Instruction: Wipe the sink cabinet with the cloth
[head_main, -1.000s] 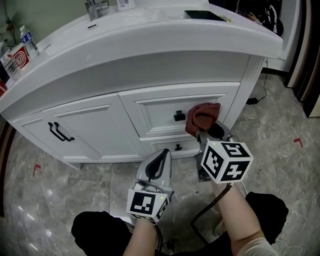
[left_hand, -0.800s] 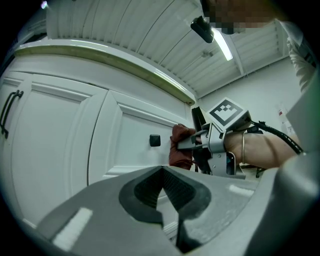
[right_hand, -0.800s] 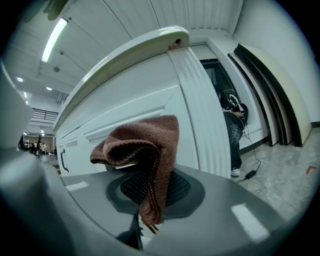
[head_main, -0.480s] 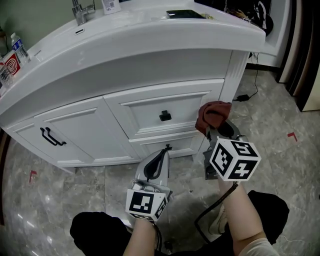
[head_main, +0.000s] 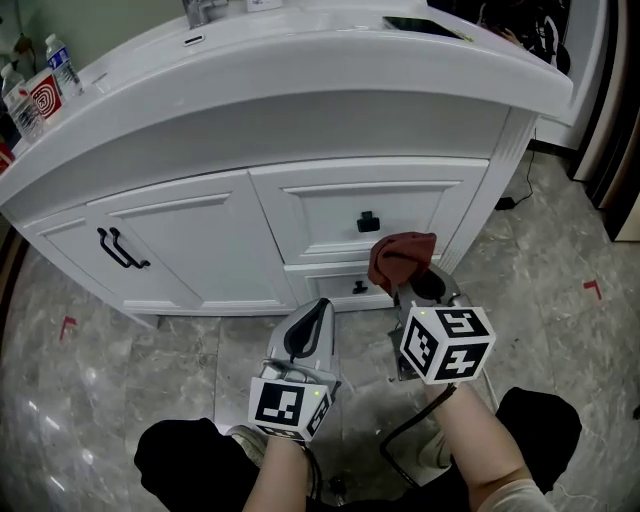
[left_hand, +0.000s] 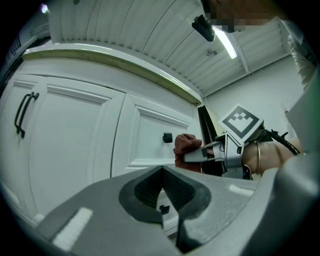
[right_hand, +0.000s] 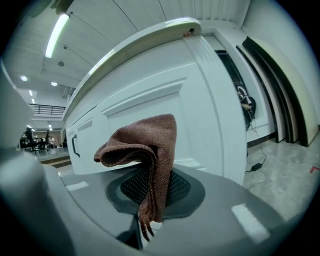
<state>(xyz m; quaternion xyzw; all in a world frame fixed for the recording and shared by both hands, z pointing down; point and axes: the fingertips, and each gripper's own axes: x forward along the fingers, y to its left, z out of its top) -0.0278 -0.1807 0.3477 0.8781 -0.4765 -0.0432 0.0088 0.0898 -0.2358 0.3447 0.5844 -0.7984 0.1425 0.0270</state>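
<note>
Pinching cloth (head_main: 402, 255) lengthwise (tip toward sink cabinet (head_main: 300, 215)), right gripper (head_main: 410, 285) fingers | left gripper (head_main: 318, 308) fingers together

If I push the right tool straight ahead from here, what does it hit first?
Most likely the sink cabinet's white front, and the cloth it grips would touch first. Nothing else shows in that line, though the gap is hard to judge.

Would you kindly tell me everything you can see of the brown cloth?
The cloth is reddish-brown, with a looped terry-like weave. It is bunched and folded, its top flopping sideways, pinched between the shut jaws of the right gripper. It is held close before the white sink cabinet; contact cannot be told.
</note>
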